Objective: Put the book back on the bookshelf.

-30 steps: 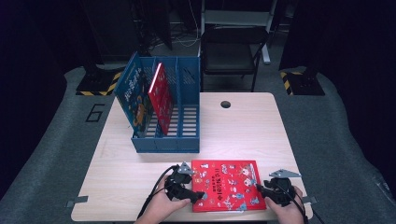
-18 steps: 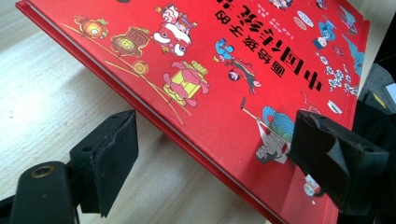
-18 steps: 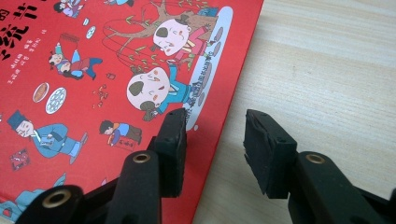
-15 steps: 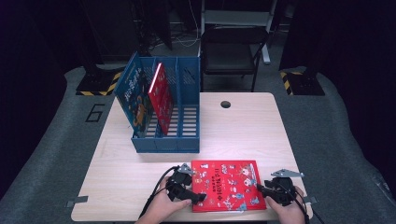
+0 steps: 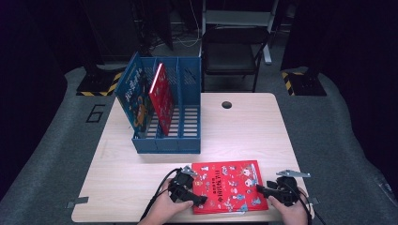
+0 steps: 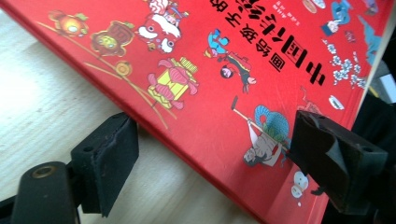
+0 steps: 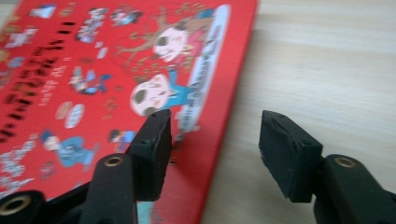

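Observation:
A red picture book [image 5: 230, 186] lies flat near the table's front edge. My left gripper [image 5: 196, 194] is at its left end. In the left gripper view its jaws [image 6: 215, 154] stand wide apart astride the book's edge [image 6: 210, 116], one by the table side and one over the cover. They have just been opening and do not pinch it. My right gripper [image 5: 264, 190] is at the book's right end. Its jaws [image 7: 215, 149] have just been opening too. One is above the cover [image 7: 93, 70] and the other is over bare table, so the book's edge lies loose between them.
A blue slotted file rack [image 5: 187, 140] stands at the back left of the wooden table [image 5: 244, 131], holding a blue book [image 5: 133, 96] and a red book [image 5: 162, 96] upright. A round cable hole [image 5: 227, 104] is at the far edge. A chair [image 5: 232, 56] stands beyond.

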{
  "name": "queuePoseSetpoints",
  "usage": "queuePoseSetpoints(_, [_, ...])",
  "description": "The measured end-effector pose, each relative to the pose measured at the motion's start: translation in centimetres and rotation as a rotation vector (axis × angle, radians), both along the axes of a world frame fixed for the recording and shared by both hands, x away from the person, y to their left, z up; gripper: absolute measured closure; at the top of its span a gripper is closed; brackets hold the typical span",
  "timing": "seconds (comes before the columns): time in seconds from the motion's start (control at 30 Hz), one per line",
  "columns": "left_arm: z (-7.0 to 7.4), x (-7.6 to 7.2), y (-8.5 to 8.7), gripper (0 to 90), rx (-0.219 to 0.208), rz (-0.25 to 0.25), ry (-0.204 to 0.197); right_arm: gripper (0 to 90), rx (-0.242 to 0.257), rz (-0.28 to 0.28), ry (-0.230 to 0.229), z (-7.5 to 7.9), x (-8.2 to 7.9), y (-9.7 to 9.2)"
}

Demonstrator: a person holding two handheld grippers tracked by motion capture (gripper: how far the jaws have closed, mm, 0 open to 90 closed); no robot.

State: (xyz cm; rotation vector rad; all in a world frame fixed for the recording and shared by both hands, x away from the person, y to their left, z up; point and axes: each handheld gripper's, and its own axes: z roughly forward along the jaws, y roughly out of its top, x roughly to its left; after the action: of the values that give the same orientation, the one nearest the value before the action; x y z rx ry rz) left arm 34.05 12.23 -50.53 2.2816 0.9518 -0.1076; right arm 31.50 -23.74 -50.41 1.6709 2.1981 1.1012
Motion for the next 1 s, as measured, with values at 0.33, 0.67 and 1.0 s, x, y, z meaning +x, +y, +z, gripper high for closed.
queuePoseSetpoints(0.33, [0.0, 0.0, 0.0, 17.3, 0.005, 0.013, -0.005, 35.3, 0.034, 0.049, 0.026, -0.3, 0.1, 1.1])
queuePoseSetpoints(0.67, [0.0, -0.1, 0.0, 19.1, 0.001, 0.012, -0.008, 46.2, 0.017, 0.035, 0.04, 0.3, -0.1, 0.6])
queuePoseSetpoints(1.0, [0.0, -0.1, 0.0, 19.3, 0.002, 0.016, -0.012, 53.6, -0.087, 0.021, -0.025, 0.8, -0.5, 0.9])
